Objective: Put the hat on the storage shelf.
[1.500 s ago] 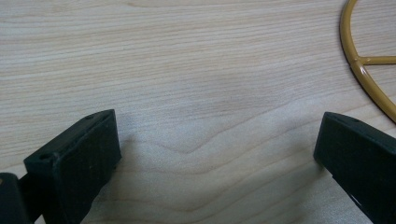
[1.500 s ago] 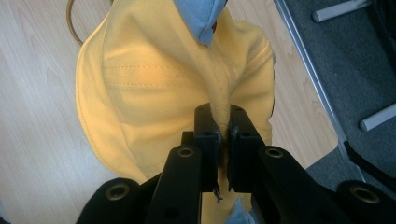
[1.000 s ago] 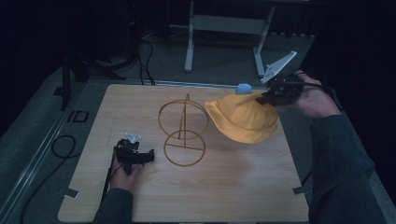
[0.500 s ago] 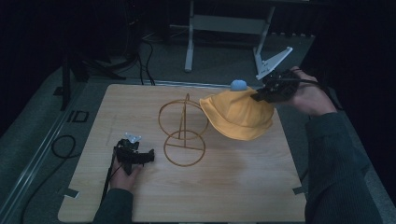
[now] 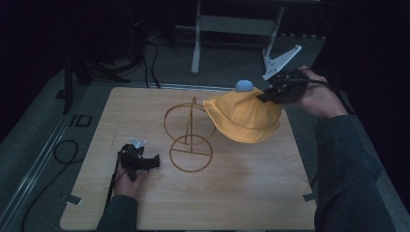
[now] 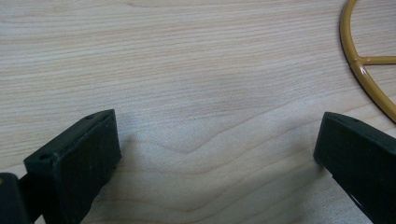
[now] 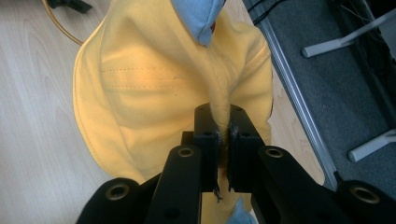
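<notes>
**Yellow hat held aloft beside the wire stand**

The yellow bucket hat (image 5: 244, 117) hangs in the air just to the right of the gold wire stand (image 5: 189, 134), its brim edge close to the stand's upper ring but, as far as the high view shows, not resting on it. It hangs from a fold of its cloth, with the brim drooping toward the surface (image 5: 145, 203); a pale blue trim piece (image 5: 243, 86) sits at the hat's top, on the far side from the stand. Holding it by a fold likely keeps the opening free to drop over the ring.

The right tool (image 7: 223, 133) is pressed together on that gathered fold, the cloth pinched between its jaws. In the high view it sits at the hat's far right edge, well away from the stand.

The left tool (image 5: 140, 160) rests low on the surface to the left of the stand's base ring, jaws spread wide and holding nothing. A curve of the base ring (image 6: 362, 70) shows beyond its right jaw, so it seems placed to steady the stand if needed.
</notes>
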